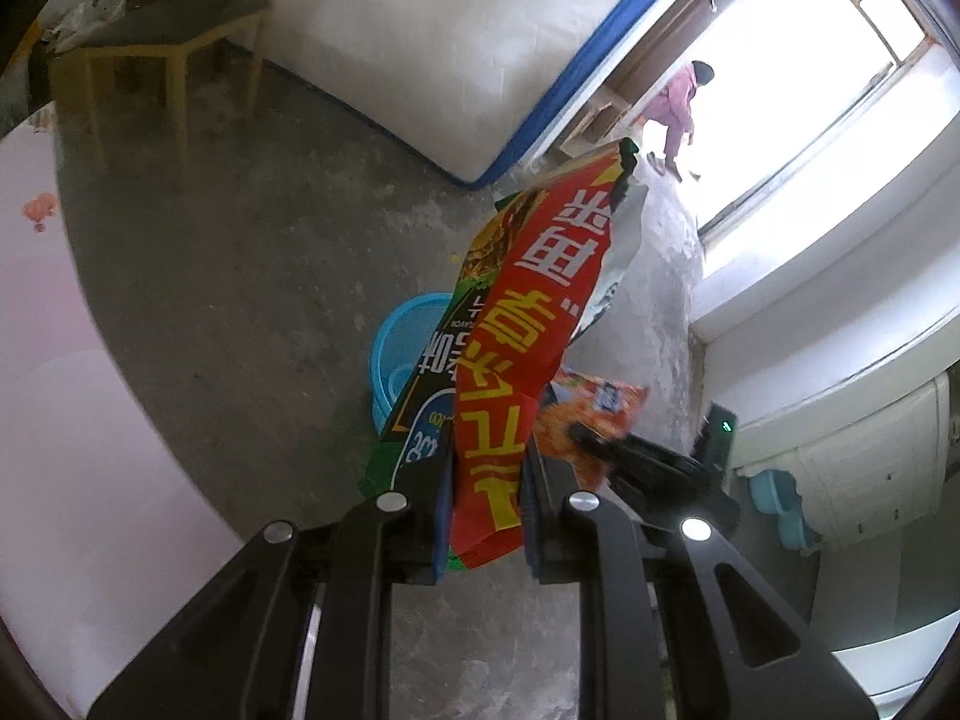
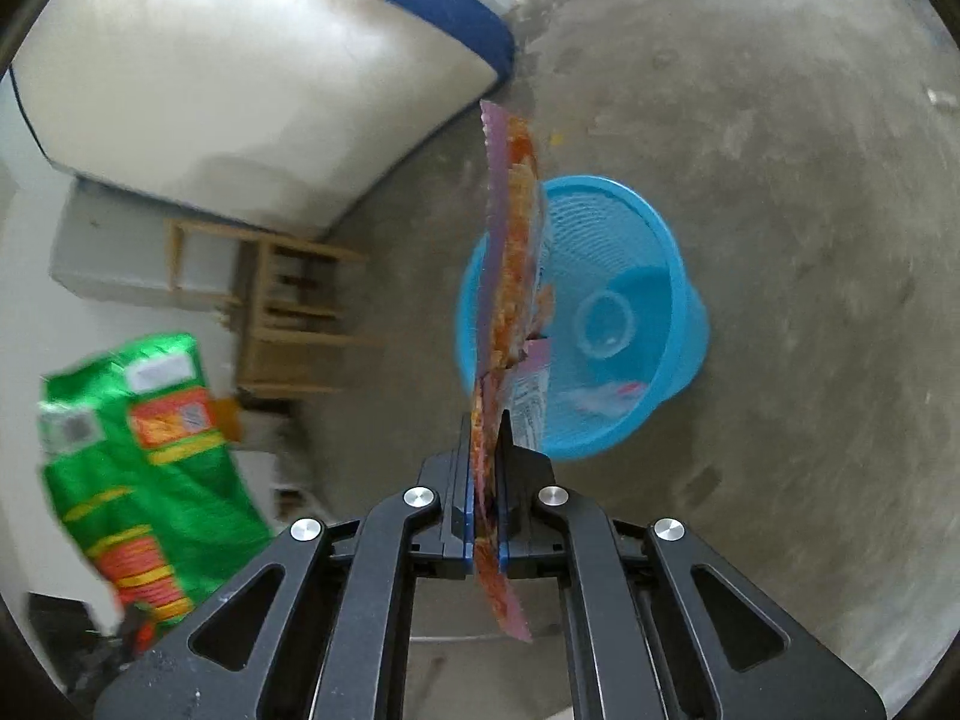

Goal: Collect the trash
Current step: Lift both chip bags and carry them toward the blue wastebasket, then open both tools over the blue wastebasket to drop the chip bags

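My left gripper is shut on a red and green snack bag with yellow characters, held up above the floor. My right gripper is shut on an orange snack wrapper, seen edge-on, hanging over the rim of a blue plastic basket. The basket holds a clear cup and a crumpled wrapper. In the left wrist view the basket shows behind the bag, and the right gripper holds the orange wrapper just right of it. The left gripper's green bag shows at the left of the right wrist view.
A white mattress with blue edging lies on the concrete floor. A wooden table stands at the back left. Wooden shelving stands by the wall. A person in pink stands by the bright doorway.
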Tool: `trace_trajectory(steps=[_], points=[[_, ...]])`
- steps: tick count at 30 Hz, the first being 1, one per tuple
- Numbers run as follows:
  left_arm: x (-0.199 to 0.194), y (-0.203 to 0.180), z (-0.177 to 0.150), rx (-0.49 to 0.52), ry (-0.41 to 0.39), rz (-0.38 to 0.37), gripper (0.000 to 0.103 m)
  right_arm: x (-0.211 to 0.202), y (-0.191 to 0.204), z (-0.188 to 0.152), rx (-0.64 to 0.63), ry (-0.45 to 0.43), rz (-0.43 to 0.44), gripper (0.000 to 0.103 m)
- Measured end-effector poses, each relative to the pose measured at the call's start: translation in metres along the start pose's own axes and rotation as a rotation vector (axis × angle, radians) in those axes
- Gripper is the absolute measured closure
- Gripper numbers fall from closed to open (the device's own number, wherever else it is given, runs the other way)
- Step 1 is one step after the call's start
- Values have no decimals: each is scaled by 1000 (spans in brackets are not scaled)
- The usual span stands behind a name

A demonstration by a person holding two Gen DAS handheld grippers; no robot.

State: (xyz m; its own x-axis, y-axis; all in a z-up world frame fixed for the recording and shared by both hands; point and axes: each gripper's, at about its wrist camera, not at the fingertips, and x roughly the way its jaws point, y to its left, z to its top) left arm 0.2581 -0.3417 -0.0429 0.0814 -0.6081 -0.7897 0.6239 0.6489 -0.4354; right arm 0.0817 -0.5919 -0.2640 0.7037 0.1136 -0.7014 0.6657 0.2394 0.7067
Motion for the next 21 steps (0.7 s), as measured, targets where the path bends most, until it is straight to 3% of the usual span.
trace_trajectory(steps=[4,6,8,11,16,21], points=[[18,2,4,-9,20,1,85,44,-12,17,-15,64,-43,85],[25,6,6,-13,31,2,85,62,-24,21,-7,93,-78,53],[33,7,7,-17,45,2,85,58,-32,22,4,74,-114,53],[45,3,7,-20,59,6,85,41,-47,23,41,54,-74,47],[77,-6,14,-41,96,-12,84,-11,-59,17,61,6,10,46],[134,-20,23,-82,172,-32,84,-58,-77,-4,78,-10,32,46]])
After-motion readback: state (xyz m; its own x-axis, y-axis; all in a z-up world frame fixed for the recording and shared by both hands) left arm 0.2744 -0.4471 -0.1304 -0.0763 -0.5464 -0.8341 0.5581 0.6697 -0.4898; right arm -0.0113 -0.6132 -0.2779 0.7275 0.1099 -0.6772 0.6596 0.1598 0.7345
